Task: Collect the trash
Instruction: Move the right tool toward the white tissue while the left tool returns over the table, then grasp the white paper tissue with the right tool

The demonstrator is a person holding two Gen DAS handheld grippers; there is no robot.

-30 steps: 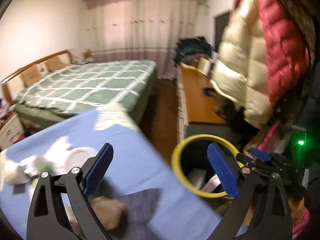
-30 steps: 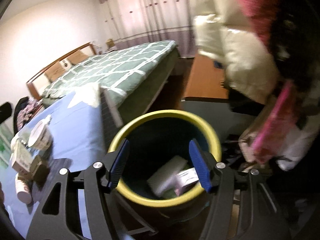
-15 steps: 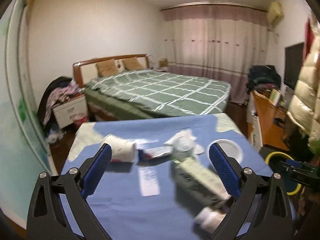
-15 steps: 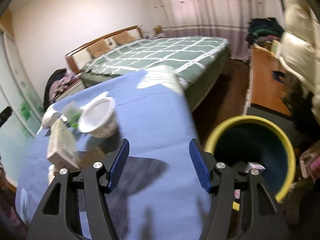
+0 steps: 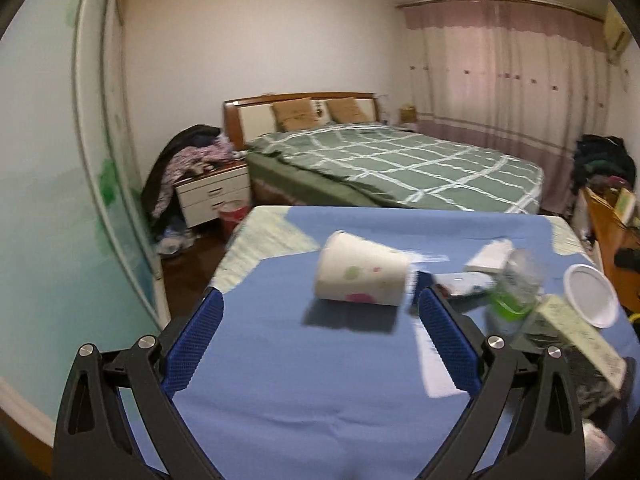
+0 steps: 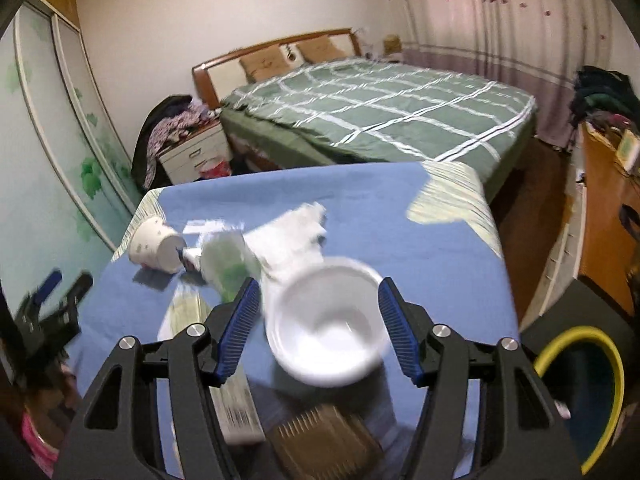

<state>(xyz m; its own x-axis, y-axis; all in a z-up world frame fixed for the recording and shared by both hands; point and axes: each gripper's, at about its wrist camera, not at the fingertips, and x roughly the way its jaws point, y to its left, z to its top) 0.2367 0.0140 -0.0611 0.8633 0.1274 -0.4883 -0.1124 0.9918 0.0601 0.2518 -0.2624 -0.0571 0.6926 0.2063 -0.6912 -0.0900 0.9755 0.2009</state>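
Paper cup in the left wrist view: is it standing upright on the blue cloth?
No, the paper cup lies tipped on its side on the blue cloth.

No writing can be read anywhere; the barcode on the long box on the table is too blurred.

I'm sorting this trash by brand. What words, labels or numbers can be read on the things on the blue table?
None can be read.
Long carton: a barcode and print, too blurred.
Paper cup: coloured spots only, no words.
Clear bottle: green label, blurred.
White bowl: no print visible.
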